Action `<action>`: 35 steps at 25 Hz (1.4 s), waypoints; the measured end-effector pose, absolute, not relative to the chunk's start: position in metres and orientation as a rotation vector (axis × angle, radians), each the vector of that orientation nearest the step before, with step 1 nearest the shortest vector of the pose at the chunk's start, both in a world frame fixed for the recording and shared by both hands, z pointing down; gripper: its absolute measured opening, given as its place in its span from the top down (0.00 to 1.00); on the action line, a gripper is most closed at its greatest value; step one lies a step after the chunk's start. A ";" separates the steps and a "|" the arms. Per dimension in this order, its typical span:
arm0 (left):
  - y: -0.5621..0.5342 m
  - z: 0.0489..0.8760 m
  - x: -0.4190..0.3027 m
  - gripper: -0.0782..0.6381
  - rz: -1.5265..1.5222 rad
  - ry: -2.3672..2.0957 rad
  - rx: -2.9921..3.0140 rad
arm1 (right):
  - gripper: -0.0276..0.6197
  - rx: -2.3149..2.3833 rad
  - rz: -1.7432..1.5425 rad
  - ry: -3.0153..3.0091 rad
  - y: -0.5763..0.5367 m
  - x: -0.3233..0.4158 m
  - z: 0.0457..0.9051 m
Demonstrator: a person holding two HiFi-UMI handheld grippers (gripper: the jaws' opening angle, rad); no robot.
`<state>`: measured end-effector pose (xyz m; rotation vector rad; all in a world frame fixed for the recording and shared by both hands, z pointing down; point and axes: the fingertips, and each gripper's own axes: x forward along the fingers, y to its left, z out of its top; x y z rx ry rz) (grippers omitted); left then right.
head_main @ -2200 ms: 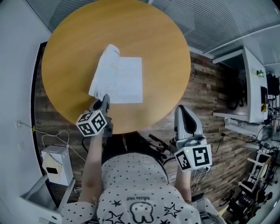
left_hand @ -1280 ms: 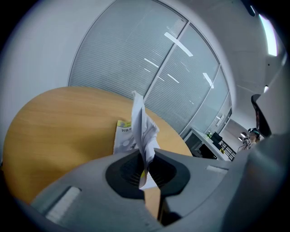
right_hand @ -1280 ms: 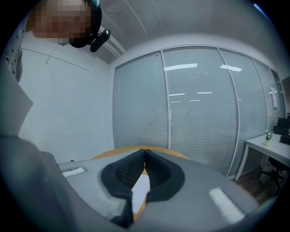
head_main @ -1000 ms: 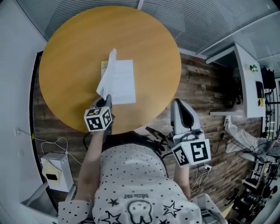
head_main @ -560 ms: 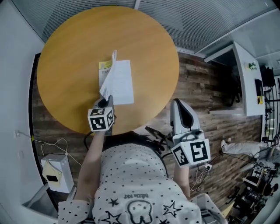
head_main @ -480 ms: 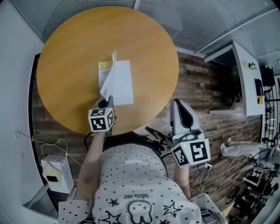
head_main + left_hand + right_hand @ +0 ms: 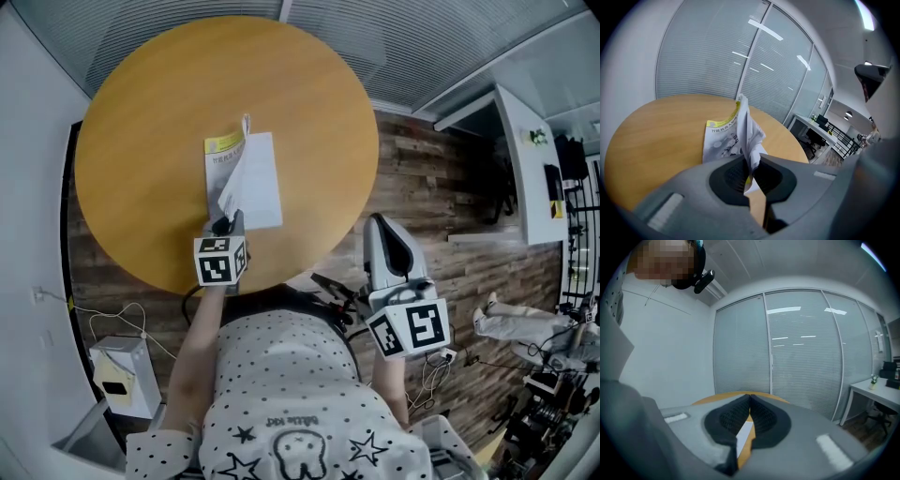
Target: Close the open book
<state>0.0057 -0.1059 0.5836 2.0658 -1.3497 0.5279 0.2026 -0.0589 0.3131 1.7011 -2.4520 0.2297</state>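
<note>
The left gripper (image 7: 225, 223) is clamped on the near corner of a sheaf of white leaves, holding them nearly upright above the thin white paperback book with the yellow-banded printed page (image 7: 253, 178). The book lies open on the round orange wooden tabletop (image 7: 141, 112), toward its near edge, with the yellow-banded page flat on the left and a plain white page flat on the right. The closing looks about halfway done. Next, I'd judge, the raised leaves must be carried over and laid flat before the gripper lets go. The right gripper (image 7: 386, 230) hangs off the tabletop's near edge, jaws together, empty.
</note>
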 end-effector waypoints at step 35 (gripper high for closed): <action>-0.110 0.605 0.037 0.86 0.763 -1.202 2.152 | 0.95 1.723 0.243 -2.426 -0.075 0.212 0.314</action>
